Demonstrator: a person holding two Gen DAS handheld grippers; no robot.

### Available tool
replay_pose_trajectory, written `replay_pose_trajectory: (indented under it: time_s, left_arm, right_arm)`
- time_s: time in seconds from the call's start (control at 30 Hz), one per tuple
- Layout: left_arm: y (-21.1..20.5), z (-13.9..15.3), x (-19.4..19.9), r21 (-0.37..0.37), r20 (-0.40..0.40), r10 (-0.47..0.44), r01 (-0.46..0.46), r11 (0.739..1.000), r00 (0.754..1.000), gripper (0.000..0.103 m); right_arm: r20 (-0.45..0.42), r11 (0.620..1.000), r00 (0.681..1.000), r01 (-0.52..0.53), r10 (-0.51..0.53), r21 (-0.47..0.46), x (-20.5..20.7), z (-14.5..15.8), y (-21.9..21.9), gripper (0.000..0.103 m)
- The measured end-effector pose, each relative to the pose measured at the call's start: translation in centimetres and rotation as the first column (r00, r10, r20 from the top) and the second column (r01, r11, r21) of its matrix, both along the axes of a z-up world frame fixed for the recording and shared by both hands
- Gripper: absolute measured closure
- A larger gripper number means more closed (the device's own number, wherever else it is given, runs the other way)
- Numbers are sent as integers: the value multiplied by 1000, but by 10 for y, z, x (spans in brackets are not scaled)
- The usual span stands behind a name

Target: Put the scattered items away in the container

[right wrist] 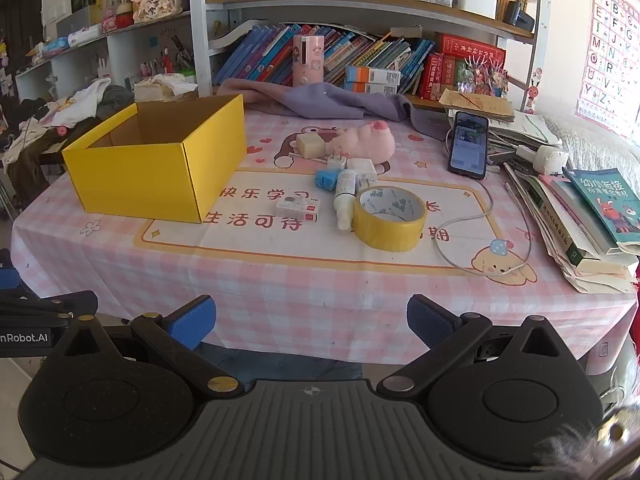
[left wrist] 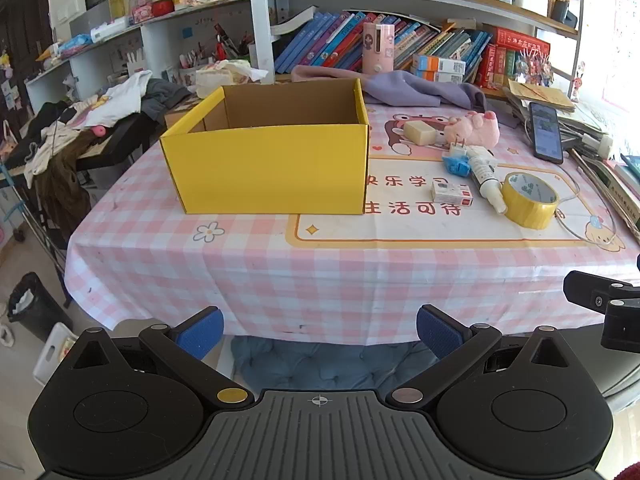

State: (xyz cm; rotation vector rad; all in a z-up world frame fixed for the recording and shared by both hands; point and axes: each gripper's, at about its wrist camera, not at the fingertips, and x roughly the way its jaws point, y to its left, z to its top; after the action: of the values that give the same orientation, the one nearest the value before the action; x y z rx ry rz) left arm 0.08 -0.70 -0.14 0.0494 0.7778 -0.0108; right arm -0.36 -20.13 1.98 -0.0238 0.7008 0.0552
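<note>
An open yellow cardboard box (left wrist: 272, 168) (right wrist: 160, 168) stands on the pink checked tablecloth, and what I see of its inside is empty. To its right lie a yellow tape roll (left wrist: 530, 200) (right wrist: 390, 218), a white tube (left wrist: 486, 178) (right wrist: 346, 196), a small white and red box (left wrist: 452, 194) (right wrist: 298, 208), a blue item (right wrist: 326, 180), a white plug (right wrist: 336, 162), a cream block (left wrist: 420, 132) (right wrist: 312, 145) and a pink plush toy (left wrist: 474, 128) (right wrist: 366, 140). My left gripper (left wrist: 320, 330) and right gripper (right wrist: 312, 320) are both open and empty, in front of the table's near edge.
A phone (right wrist: 469, 145) with a white cable (right wrist: 480, 240) lies at the right. Stacked books (right wrist: 588, 216) sit along the right edge. A purple cloth (right wrist: 320, 100) and bookshelves are behind. A clothes pile (left wrist: 80, 120) and a black bin (left wrist: 36, 306) are to the left.
</note>
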Motion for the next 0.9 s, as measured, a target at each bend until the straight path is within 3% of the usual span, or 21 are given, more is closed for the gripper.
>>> replay_pose_trajectory:
  time_s: [0.9]
  left_arm:
    - [4,-4,6,2,-20,-8,9,1000,1000,0]
  right_arm:
    - [-9,1000,1000,-12,12,0,5,-2,6,0]
